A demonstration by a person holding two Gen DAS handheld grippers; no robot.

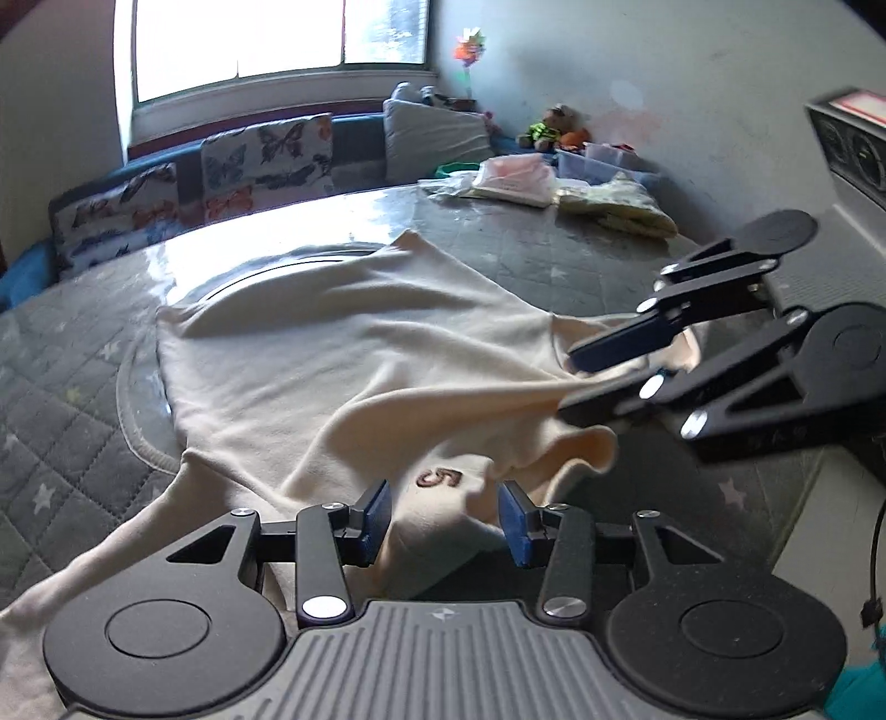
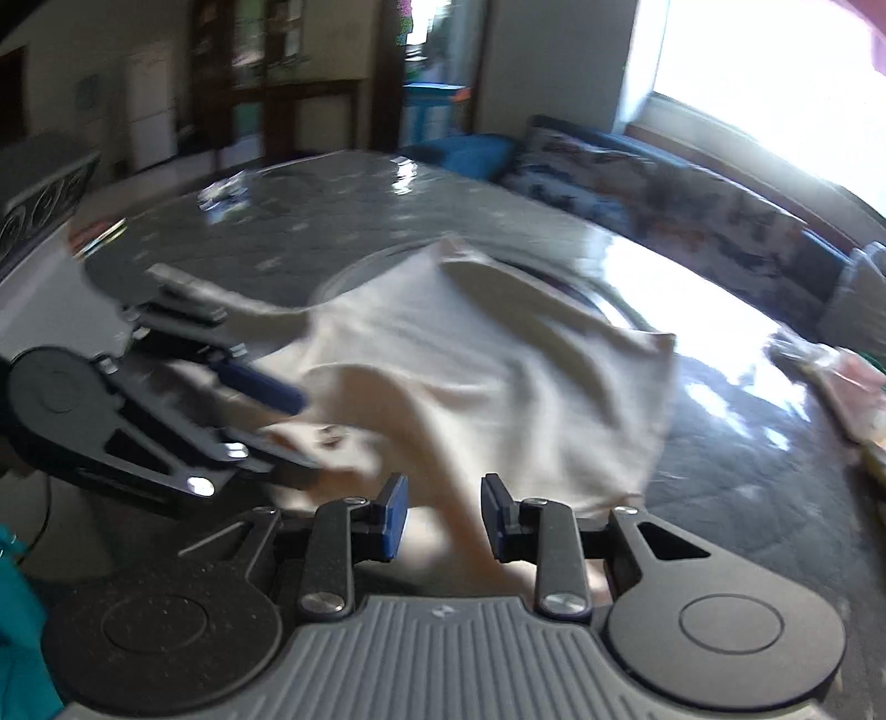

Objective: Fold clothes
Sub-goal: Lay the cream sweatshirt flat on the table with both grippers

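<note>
Meanwhile both jaws stand spread over the cream garment (image 1: pixel 343 354) on the desk (image 1: pixel 526 243): left hand-held gripper (image 1: pixel 444 515) and right hand-held gripper (image 2: pixel 443 515) pinch nothing.

Blown-out daylight from the window (image 1: pixel 277 44), glare below it on the table (image 1: pixel 310 221), fisheye-bent edges, right-wrist blur.

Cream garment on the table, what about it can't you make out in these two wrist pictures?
- Cream garment: near edge cut off in the left wrist view by the left gripper body and the frame's bottom.
- Its far right part: hidden behind the right gripper in the left wrist view.
- Small dark mark: legible only in the left wrist view; motion blur smears it in the right wrist view.
</note>
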